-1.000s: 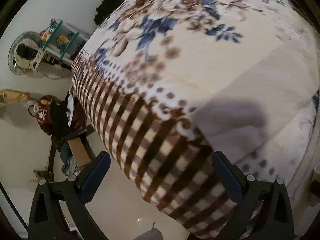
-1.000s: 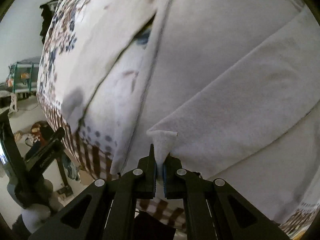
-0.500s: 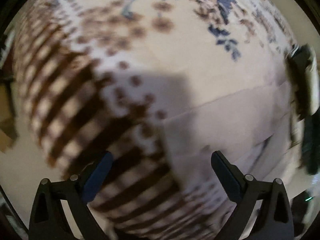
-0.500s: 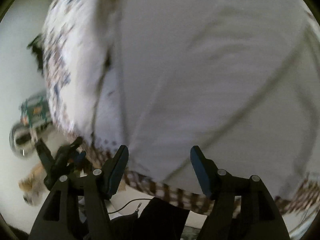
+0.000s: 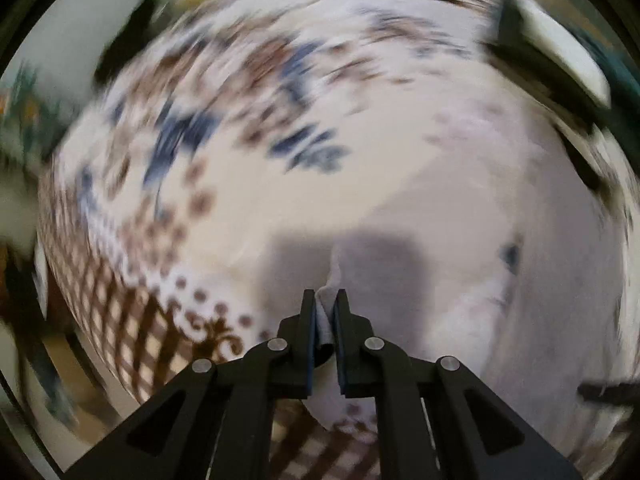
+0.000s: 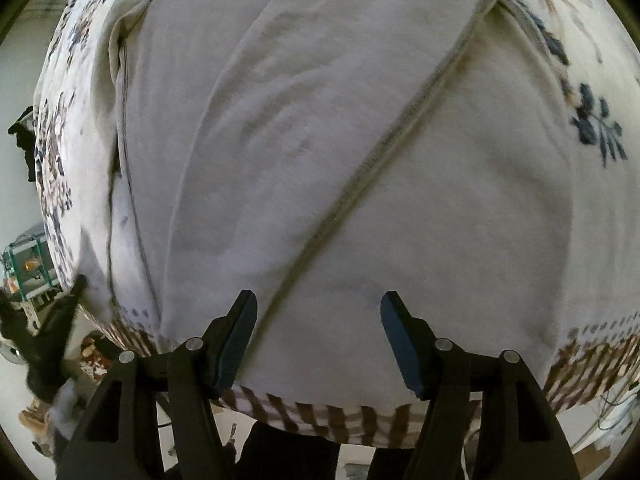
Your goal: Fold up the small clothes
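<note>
A white garment (image 6: 320, 140) lies spread on a floral blanket (image 6: 592, 80), with a folded edge running diagonally across it. My right gripper (image 6: 319, 308) is open and empty just above the garment's near edge. In the blurred left wrist view my left gripper (image 5: 324, 308) is shut on a corner of the white garment (image 5: 500, 208), pinching a fold of cloth between its fingers near the blanket's (image 5: 200, 152) checked border.
The blanket's brown checked border (image 6: 312, 416) hangs over the near edge. A green shelf (image 6: 28, 264) and floor clutter stand at the left. A dark and white object (image 5: 552, 52) lies at the blanket's far right.
My right gripper let go of the garment corner and opened. My left gripper swung over to the garment and shut on a corner of it.
</note>
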`<action>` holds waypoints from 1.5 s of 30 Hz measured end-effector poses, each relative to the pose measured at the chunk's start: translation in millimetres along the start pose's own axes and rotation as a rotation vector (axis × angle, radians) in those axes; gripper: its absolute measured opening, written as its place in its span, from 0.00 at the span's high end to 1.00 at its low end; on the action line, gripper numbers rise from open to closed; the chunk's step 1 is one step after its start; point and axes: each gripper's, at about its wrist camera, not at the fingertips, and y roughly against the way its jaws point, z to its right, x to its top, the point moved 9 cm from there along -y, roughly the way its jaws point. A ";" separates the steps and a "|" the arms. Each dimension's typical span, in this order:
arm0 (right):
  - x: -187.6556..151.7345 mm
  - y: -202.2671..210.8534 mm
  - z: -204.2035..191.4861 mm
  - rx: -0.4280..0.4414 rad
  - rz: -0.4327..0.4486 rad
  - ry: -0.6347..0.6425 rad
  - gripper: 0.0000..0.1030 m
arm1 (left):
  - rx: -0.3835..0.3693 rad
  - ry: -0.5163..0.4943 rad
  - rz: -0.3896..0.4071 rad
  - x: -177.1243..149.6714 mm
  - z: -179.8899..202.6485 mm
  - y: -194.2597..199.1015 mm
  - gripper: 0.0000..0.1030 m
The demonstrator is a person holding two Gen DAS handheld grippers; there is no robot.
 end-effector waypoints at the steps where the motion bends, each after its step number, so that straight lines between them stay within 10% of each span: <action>1: -1.2 0.6 -3.5 -0.001 0.008 0.008 0.36 | -0.007 -0.044 0.012 -0.8 11.3 9.0 0.95; 13: -40.1 47.9 123.2 0.003 0.072 -0.138 0.28 | -0.337 -0.623 0.007 -84.8 282.7 79.5 0.95; 20: -66.1 58.1 206.7 0.016 0.079 -0.287 0.28 | -0.375 -0.754 -0.085 -133.9 347.7 68.3 0.93; 24: -72.2 67.5 235.1 0.028 0.086 -0.321 0.28 | -0.340 -0.682 -0.181 -138.3 334.1 48.1 0.90; 26: -73.1 72.3 243.4 0.039 0.093 -0.324 0.28 | -0.317 -0.610 -0.220 -132.2 315.1 40.6 0.68; 28: -73.7 77.8 247.3 0.060 0.100 -0.323 0.28 | -0.291 -0.507 -0.250 -119.6 279.9 35.0 0.14; 40: -73.0 51.3 225.3 0.338 -0.013 -0.358 0.30 | -0.181 -0.092 -0.407 -123.5 76.7 -8.6 0.13; 45: -84.2 37.0 221.0 0.317 -0.027 -0.335 0.79 | -0.255 -0.060 -0.435 -140.8 77.5 -19.3 0.19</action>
